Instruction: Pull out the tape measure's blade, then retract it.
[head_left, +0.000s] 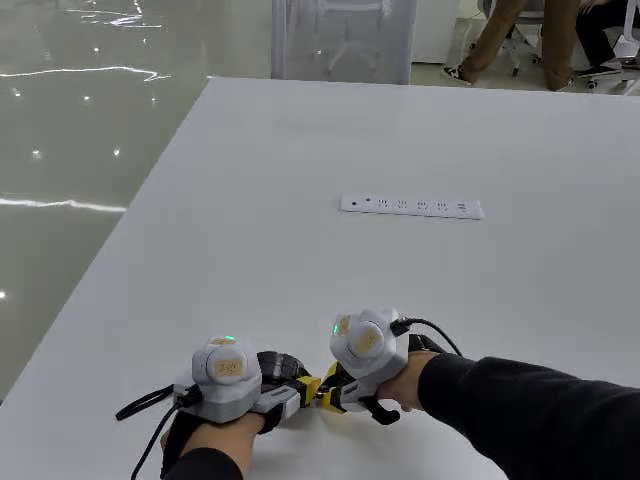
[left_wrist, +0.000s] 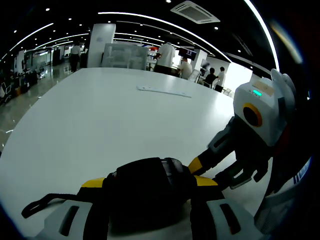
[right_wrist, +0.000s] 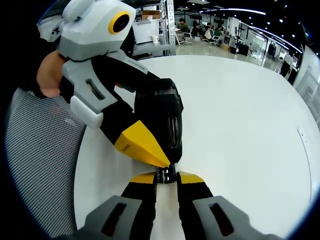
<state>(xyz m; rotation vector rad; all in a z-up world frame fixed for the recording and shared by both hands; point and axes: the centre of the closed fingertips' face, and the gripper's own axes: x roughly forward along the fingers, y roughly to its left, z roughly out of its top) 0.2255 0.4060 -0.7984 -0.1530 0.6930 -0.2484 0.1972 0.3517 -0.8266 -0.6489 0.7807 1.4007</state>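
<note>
Left gripper view, lower centre: tape measure (left_wrist: 150, 200), a squat black case with rounded shoulders and a dull sheen, seen from behind, low over the white table (left_wrist: 100, 115). Clamped on both sides by the left gripper (left_wrist: 149, 182), with yellow fingertips (left_wrist: 93, 183) pressed against the case at left and right. Black strap (left_wrist: 42, 205) trailing from the case toward the lower left of the frame.

Right gripper view, bottom centre: right gripper (right_wrist: 166, 178), yellow-tipped jaws drawn almost together and pinched on the blade end (right_wrist: 166, 174), a small dark ribbed tab. Tab tight against the lower corner of the case. Case at the centre of this frame, glossy black with a ribbed band down its front edge, hanging from the left gripper's jaws reaching in from the upper left. One yellow fingertip lying across the near face of the case, pointing down at the tab. Grey mesh chair back (right_wrist: 40, 165) along the left edge.

Head view, bottom centre: both grippers side by side, tips meeting, with the black case and flashes of yellow wedged between them. Hands and a dark sleeve behind the grippers at the bottom edge. White power strip (head_left: 411, 206) lying flat just above mid-frame, right of centre, well apart from the grippers.
</note>
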